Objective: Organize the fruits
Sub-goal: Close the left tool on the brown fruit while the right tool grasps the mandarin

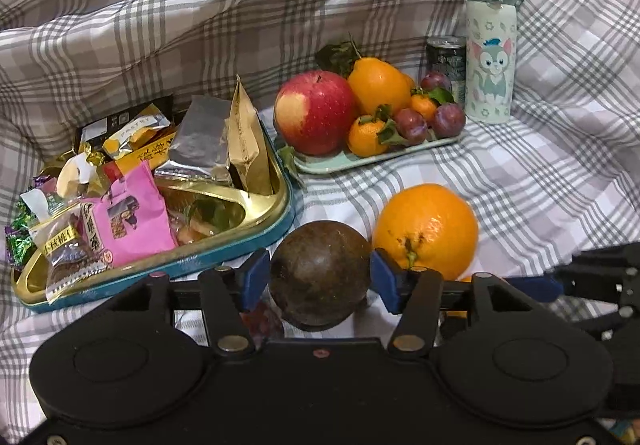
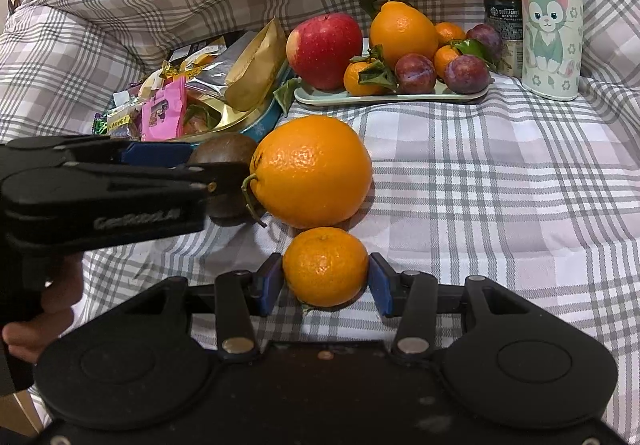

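L gripper (image 1: pixel 320 277) pads touch both sides of a brown fruit (image 1: pixel 320 275) near the snack tin (image 1: pixel 256 229); R gripper (image 2: pixel 326 277) brackets a mandarin (image 2: pixel 325 266), pads at its sides, firm pinch not certain. Step looks like pickup; next = lift both w/o nudging the big orange (image 2: pixel 311 171) between them, carry far to the fruit tray (image 2: pixel 360 97), where free space is tight. Both fruits roundish, no clear long axis; orange stem points left.

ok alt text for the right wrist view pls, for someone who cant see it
The right claw brackets a small mandarin on a plaid cloth, pads at its sides. Just beyond lies a large orange, with the left claw closed on a brown round fruit. Farther back sit a fruit tray, snack tin and cat-print bottle.
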A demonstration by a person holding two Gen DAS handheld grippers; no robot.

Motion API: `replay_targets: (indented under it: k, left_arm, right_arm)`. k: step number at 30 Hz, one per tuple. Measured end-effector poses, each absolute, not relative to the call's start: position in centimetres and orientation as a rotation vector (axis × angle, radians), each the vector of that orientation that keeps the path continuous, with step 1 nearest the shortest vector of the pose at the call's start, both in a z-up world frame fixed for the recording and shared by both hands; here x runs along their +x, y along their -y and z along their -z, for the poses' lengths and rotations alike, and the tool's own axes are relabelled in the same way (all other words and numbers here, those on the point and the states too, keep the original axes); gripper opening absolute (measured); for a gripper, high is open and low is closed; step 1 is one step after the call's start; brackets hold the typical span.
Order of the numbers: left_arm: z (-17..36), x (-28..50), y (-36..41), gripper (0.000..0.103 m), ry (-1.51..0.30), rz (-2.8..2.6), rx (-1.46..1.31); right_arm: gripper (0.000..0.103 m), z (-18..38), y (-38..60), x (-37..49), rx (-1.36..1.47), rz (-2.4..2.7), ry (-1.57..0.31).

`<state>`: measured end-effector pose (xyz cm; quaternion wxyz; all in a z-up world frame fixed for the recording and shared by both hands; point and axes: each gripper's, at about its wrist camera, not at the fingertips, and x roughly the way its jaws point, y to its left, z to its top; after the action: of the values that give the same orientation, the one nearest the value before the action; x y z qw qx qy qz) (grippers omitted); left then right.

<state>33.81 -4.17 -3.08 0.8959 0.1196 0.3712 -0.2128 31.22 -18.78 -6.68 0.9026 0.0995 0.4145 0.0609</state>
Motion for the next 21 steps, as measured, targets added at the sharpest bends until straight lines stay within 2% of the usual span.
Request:
replay_targets:
  k: [8, 14, 17, 21]
  left_arm:
    - [3.3, 34.1, 4.1, 0.06, -0.75, 0.436, 0.204]
    - [2.7, 33.6, 3.8, 0.053, -0.748, 0.447, 0.181]
    - [2.7, 33.6, 4.1, 0.054, -0.759, 0.443, 0.208]
    - [3.3, 34.1, 4.6, 0.061, -0.779, 0.424, 0.225]
  right_arm:
    - [0.048, 6.7, 18.8, 31.0, 0.205, -0.129, -0.842]
    - [0.048, 6.6, 19.4, 30.3, 0.216, -0.114, -0.839]
    - [0.048, 6.5, 19.5, 30.1, 0.214, -0.115, -0.843]
    - [0.048, 6.4, 19.6, 29.8, 0.22, -0.118, -0.844]
